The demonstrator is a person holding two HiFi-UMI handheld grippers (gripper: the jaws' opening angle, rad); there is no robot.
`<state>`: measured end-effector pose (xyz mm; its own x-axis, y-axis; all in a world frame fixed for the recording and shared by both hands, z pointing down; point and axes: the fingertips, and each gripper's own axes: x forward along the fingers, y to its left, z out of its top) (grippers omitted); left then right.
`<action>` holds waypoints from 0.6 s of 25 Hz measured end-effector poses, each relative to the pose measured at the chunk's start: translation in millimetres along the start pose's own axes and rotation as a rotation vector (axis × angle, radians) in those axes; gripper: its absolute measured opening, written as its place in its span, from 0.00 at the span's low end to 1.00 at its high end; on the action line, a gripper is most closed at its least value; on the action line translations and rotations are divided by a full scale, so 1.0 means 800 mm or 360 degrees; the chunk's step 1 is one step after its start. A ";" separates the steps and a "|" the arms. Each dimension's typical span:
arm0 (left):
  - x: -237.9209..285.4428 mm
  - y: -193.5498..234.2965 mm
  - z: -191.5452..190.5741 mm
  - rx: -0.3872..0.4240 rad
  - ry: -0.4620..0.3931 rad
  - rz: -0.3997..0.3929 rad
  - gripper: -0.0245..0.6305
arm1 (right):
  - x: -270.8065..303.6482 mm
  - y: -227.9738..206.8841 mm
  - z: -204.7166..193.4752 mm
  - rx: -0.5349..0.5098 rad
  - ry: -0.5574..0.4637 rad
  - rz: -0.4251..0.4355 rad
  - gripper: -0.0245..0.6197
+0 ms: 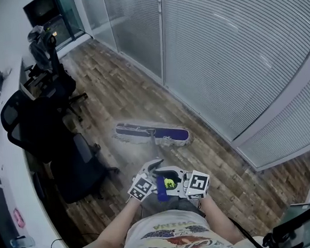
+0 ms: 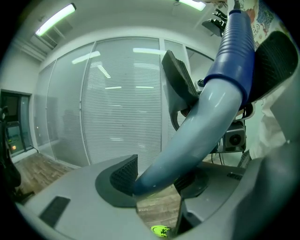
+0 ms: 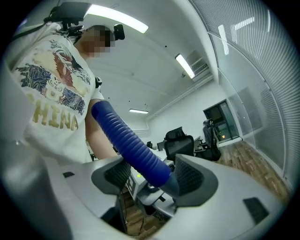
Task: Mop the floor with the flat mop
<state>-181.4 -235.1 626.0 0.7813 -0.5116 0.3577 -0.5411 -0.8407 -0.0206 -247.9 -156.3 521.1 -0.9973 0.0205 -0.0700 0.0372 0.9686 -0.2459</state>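
The flat mop head (image 1: 152, 133), blue with pale fringe, lies flat on the wood floor a little ahead of me. Its handle (image 1: 161, 189) rises toward my chest and ends in a blue ribbed grip. In the head view my left gripper (image 1: 152, 173) and right gripper (image 1: 178, 180) meet on that grip from either side. In the left gripper view the pale grey pole (image 2: 187, 140) passes between the dark pads, and the left gripper (image 2: 157, 180) is shut on it. In the right gripper view the right gripper (image 3: 152, 178) is shut on the blue ribbed grip (image 3: 131, 145).
A glass wall with blinds (image 1: 235, 61) runs along the right. Black office chairs (image 1: 66, 154) and a long white desk (image 1: 10, 180) line the left. Wood floor (image 1: 120, 91) stretches ahead between them. A small yellow-green thing (image 2: 161, 230) shows on the floor below the handle.
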 end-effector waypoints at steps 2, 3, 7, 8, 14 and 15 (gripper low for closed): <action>0.026 0.040 0.011 0.0008 0.0024 0.0002 0.31 | -0.004 -0.046 0.015 0.0004 0.0005 0.0010 0.45; 0.039 0.060 0.017 0.0013 0.0033 0.0005 0.31 | -0.007 -0.070 0.022 0.0006 0.0001 0.0015 0.45; 0.102 0.140 0.044 0.0021 0.0059 0.0019 0.31 | -0.026 -0.169 0.055 0.0015 -0.0026 0.0020 0.45; 0.117 0.160 0.048 0.0027 0.0074 0.0017 0.31 | -0.030 -0.194 0.061 0.0020 -0.0027 0.0022 0.45; 0.186 0.263 0.048 0.0092 0.0154 0.0022 0.31 | -0.036 -0.317 0.071 0.0042 0.0018 0.0015 0.46; 0.193 0.276 0.048 0.0101 0.0163 0.0021 0.31 | -0.037 -0.331 0.072 0.0045 0.0020 0.0012 0.46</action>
<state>-167.9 -506.5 640.8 0.7364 -0.5046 0.4506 -0.5278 -0.8452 -0.0839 -225.0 -427.8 532.8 -0.9977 0.0310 -0.0597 0.0462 0.9610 -0.2728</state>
